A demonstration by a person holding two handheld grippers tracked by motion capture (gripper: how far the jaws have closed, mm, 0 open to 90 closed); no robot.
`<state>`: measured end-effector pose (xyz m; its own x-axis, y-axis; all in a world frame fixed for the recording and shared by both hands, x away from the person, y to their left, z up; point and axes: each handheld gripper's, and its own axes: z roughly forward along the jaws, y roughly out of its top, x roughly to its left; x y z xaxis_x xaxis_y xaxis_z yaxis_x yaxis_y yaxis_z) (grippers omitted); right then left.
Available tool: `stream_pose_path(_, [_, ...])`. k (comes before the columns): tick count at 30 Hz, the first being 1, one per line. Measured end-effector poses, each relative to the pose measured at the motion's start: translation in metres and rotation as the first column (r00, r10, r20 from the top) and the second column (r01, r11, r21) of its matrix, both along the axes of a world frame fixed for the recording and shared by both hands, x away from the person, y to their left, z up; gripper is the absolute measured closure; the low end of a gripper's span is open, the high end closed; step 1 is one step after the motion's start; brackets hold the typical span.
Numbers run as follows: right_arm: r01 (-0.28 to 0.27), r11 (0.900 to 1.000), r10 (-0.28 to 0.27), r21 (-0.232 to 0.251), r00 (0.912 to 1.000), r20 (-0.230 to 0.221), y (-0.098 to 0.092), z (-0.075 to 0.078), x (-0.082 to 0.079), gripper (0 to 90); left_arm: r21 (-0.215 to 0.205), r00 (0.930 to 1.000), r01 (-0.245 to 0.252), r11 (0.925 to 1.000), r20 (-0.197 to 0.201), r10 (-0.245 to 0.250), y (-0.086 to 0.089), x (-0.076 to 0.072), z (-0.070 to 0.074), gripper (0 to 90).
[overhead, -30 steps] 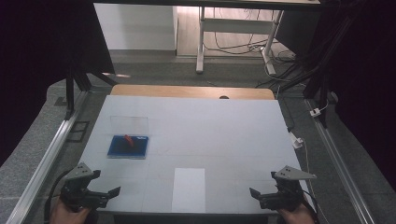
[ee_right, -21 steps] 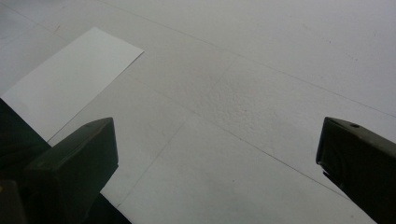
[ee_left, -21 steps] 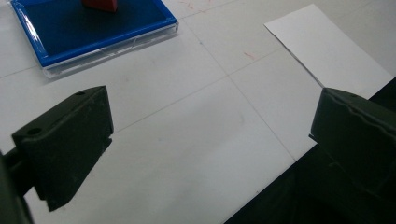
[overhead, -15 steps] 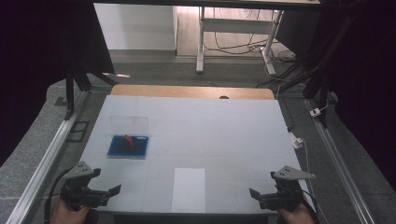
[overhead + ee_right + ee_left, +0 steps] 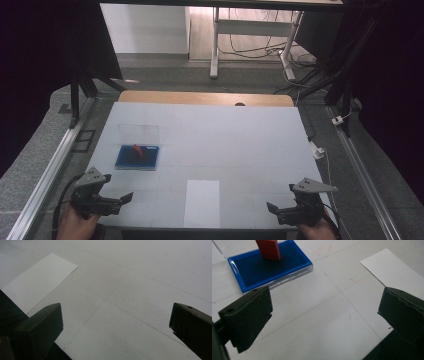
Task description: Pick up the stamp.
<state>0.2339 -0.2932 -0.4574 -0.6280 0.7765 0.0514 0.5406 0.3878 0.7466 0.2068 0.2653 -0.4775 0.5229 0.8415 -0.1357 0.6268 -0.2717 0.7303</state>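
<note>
A blue tray [image 5: 125, 159] lies at the left of the white table with a red block [image 5: 136, 150] standing in it. In the left gripper view the tray [image 5: 257, 270] and the red block [image 5: 268, 249] are ahead and to the left, beyond the jaws. My left gripper [image 5: 120, 200] is held at the table's near left edge, open and empty [image 5: 325, 315]. My right gripper [image 5: 275, 210] is at the near right edge, also open with nothing between its jaws [image 5: 115, 325]. A white sheet of paper [image 5: 202, 202] lies between them.
A clear plastic cover [image 5: 139, 134] lies just behind the blue tray. The paper sheet [image 5: 394, 272] [image 5: 37, 282] reaches the table's front edge. A wooden strip [image 5: 205, 97] runs along the far edge. Metal rails flank the table on both sides.
My left gripper has edged slightly forward over the table. The right gripper, tray and paper have not moved.
</note>
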Motion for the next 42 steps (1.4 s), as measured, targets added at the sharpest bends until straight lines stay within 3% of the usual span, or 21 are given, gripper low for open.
stream_pose_path(7, [-0.004, 1.0, 0.004, -0.004, 1.0, -0.002, 0.001, 0.0, 0.0, 0.0, 0.024, 0.9993, -0.003, 0.9997, 0.037, 0.002, 0.0, 0.017, -0.001, 0.0])
stream_pose_path(21, [-0.012, 1.0, 0.012, -0.008, 0.9999, 0.0, 0.001, 0.0, 0.0, 0.0, 0.031, 0.9982, -0.033, 0.999, 0.05, 0.032, 0.004, 0.05, -0.005, 0.0])
stream_pose_path(32, [-0.016, 1.0, 0.016, -0.014, 0.9999, -0.002, 0.002, -0.001, 0.0, 0.0, 0.042, 0.9991, -0.037, 0.9984, 0.022, 0.037, 0.004, 0.075, -0.007, 0.0])
stream_pose_path(42, [-0.018, 1.0, 0.018, -0.019, 0.9998, -0.007, 0.002, -0.001, 0.0, 0.0, 0.084, 0.9979, -0.065, 0.9944, 0.01, 0.065, 0.004, 0.101, -0.01, 0.0])
